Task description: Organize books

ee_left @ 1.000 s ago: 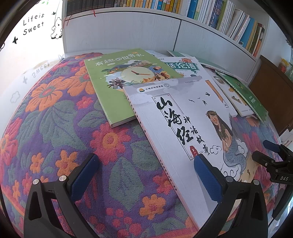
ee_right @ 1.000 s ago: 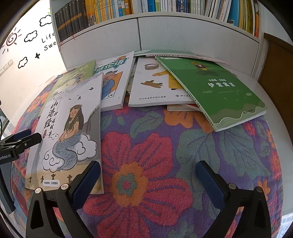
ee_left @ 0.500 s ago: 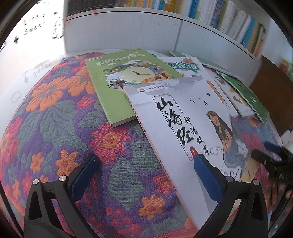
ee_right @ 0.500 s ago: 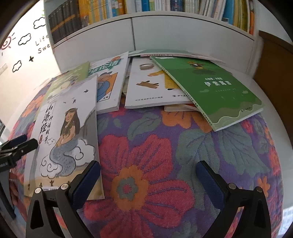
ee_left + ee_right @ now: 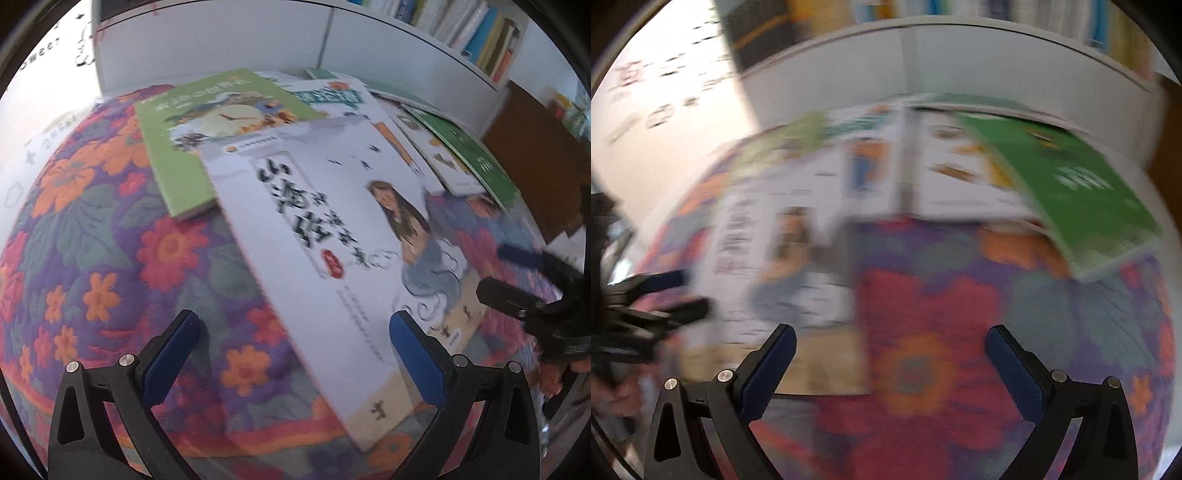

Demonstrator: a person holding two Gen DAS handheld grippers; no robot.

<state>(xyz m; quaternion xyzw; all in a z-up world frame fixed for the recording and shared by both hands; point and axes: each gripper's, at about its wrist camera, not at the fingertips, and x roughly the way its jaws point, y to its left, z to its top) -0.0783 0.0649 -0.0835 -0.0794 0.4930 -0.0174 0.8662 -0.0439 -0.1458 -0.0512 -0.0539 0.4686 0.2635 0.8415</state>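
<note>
Here both tongs, left (image 5: 295, 354) and right (image 5: 890, 365), gaping, empty, seemingly hovering over white book (image 5: 325, 229).

Left gripper (image 5: 293, 349) fingers spread wide, right gripper (image 5: 890, 363) fingers likewise apart, both empty

Books (image 5: 317, 236) lie overlapping on the tablecloth (image 5: 110, 236).

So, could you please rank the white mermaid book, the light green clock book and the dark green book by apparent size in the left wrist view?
1. White mermaid book, though it lies nearest the camera.
2. Light green clock book, partly covered.
3. Dark green book, farthest and mostly edge-on.
</note>
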